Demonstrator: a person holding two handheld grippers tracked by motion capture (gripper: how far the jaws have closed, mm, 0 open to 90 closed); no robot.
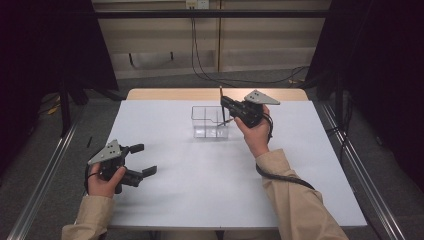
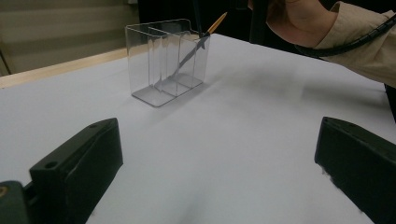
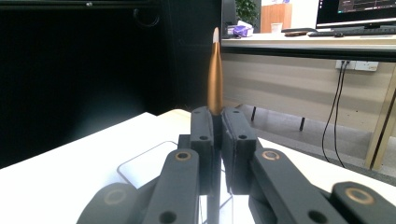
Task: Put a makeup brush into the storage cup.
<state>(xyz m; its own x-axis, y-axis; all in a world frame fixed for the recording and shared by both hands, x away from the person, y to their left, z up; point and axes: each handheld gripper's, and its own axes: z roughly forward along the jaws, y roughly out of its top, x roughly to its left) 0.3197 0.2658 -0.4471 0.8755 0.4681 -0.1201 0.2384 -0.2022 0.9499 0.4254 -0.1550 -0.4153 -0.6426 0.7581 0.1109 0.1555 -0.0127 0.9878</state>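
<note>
- Two grippers share the white table point(image 1: 210, 190); the right gripper point(image 1: 226, 106) is up at the far middle, directly over the clear divided holder point(image 1: 210, 122), while the left gripper point(image 1: 142, 160) rests near the front left corner, well apart from it
- One clear holder stands upright on the table's far half; its thin walls split it into narrow compartments, and the right-hand end one takes the tool
- Right gripper: jaws pinched shut on the slim brush point(image 2: 196, 46), gripping its shaft partway up; the holder lies straight below this hand, so any lowering runs along the brush's own length
- Left gripper: jaws spread wide, holding nothing
- Brush: long axis steep but tilted; brown tip point(image 3: 215, 74) pointing up and away, lower end down inside the holder, whether touching the floor I cannot tell
</note>
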